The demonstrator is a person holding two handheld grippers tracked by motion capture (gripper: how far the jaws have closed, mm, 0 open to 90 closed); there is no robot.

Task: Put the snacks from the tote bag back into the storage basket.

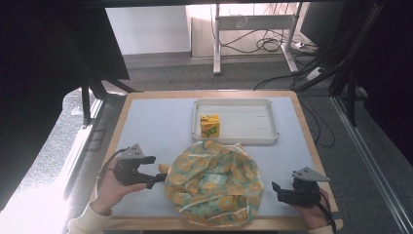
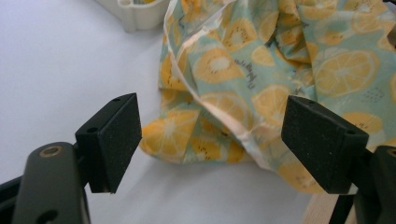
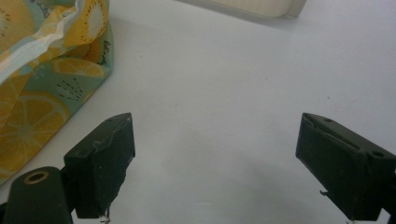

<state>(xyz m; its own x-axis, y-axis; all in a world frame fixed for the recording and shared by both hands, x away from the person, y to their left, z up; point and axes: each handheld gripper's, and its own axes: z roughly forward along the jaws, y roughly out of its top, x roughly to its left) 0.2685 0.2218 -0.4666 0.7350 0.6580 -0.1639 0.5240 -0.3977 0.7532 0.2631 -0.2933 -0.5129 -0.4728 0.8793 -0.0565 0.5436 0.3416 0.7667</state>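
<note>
Crumpled lemon-print cloth (image 1: pixel 214 183) at table's (image 1: pixel 156 122) near middle, left gripper (image 1: pixel 155 170) spread wide around its left edge, right gripper (image 1: pixel 275 190) released over bare table beside it, juice carton (image 1: pixel 210 125) in white tray (image 1: pixel 270 140) behind

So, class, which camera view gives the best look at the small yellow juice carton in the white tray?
The high view: the small yellow juice carton stands whole and upright in the left end of the white tray. The left gripper view catches a tray corner with a yellow sliver, and the right gripper view a bit of tray wall.
</note>
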